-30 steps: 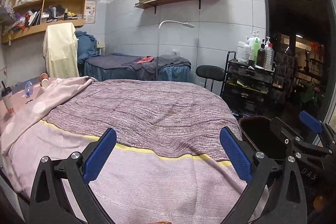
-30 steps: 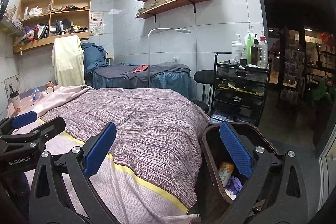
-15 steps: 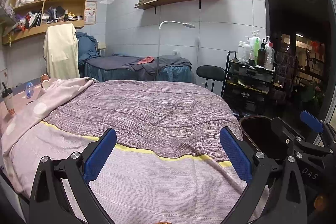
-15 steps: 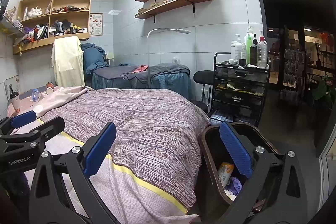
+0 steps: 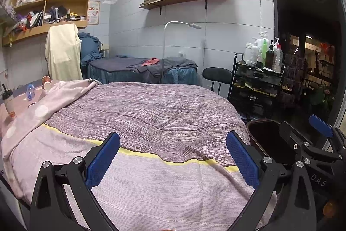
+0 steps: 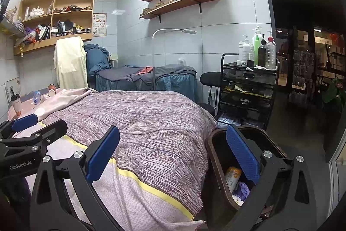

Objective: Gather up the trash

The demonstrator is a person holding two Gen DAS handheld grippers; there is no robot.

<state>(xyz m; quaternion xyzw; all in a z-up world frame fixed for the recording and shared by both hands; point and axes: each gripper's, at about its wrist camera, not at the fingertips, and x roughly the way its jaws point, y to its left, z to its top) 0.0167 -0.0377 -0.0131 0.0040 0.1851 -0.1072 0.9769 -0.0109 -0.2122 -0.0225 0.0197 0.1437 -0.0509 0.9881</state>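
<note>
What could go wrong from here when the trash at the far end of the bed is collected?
1. The cup stands upright on soft bedding; a nudge may tip it, perhaps spilling.
2. The bottle lies on its side and may roll off.
3. The bin is at the opposite end, so a carried item may drop on the way.

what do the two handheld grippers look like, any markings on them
Both the left gripper and right gripper have black angular frames with silver screws and blue textured finger pads. White "GenRobot.AI" lettering marks the left one's side; "DAS" shows on the right one's.
</note>
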